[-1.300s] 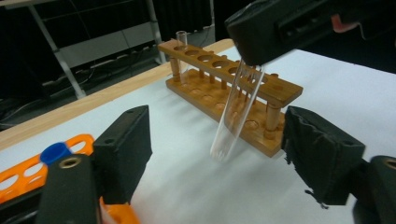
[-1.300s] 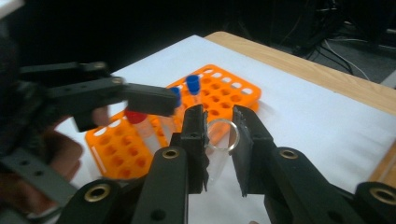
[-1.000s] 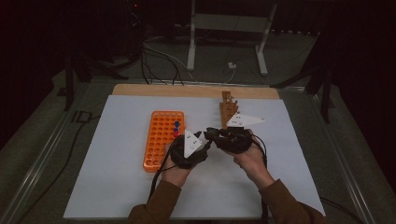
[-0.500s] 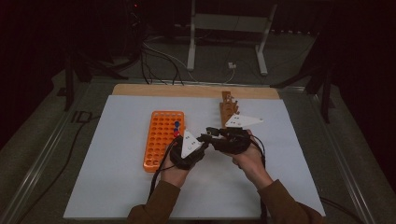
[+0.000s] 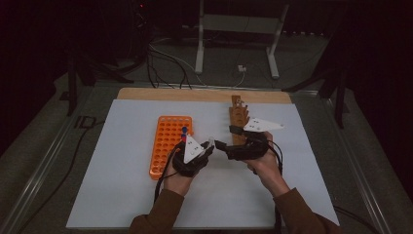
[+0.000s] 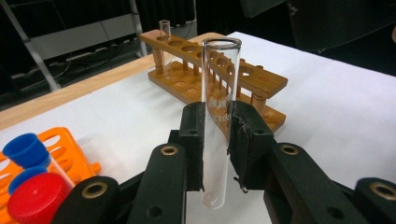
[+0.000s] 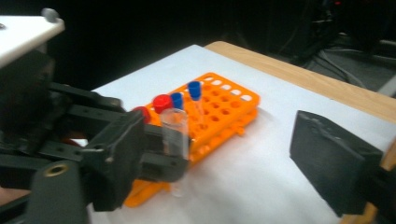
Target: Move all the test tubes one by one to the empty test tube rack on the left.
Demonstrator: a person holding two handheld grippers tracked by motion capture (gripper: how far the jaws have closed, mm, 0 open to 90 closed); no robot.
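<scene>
Left gripper [image 5: 207, 148] has the glass test tube [image 6: 219, 116] clamped between its fingers [image 6: 194, 140]. In the left gripper view both pads press the tube's sides around its middle; the tube stands upright, open mouth at the top, rounded bottom hanging below the pads and clear of the white surface [image 5: 126, 195]. Fingers are closed down as far as the tube lets them.

Right gripper [image 5: 222, 137] is off the tube. Its fingers have just been opening and now stand wide apart. In the right gripper view one finger [image 7: 334, 161] sits at the right and the other at the left, and the left gripper, holding the tube [image 7: 175, 133], shows in the gap between them. Neither right pad touches the glass.

In the high view the two grippers face each other tip to tip near the middle of the surface, very close, each held in one hand.

Orange rack [image 5: 168, 141] lies just left of the left gripper, with blue-capped [image 6: 25, 149] and red-capped [image 6: 35, 198] tubes standing in the end nearest it. Wooden rack [image 5: 238, 119] sits just beyond the right gripper towards the far edge; one clear tube [image 6: 164, 37] stands at its far end, and the other holes that show are open.
</scene>
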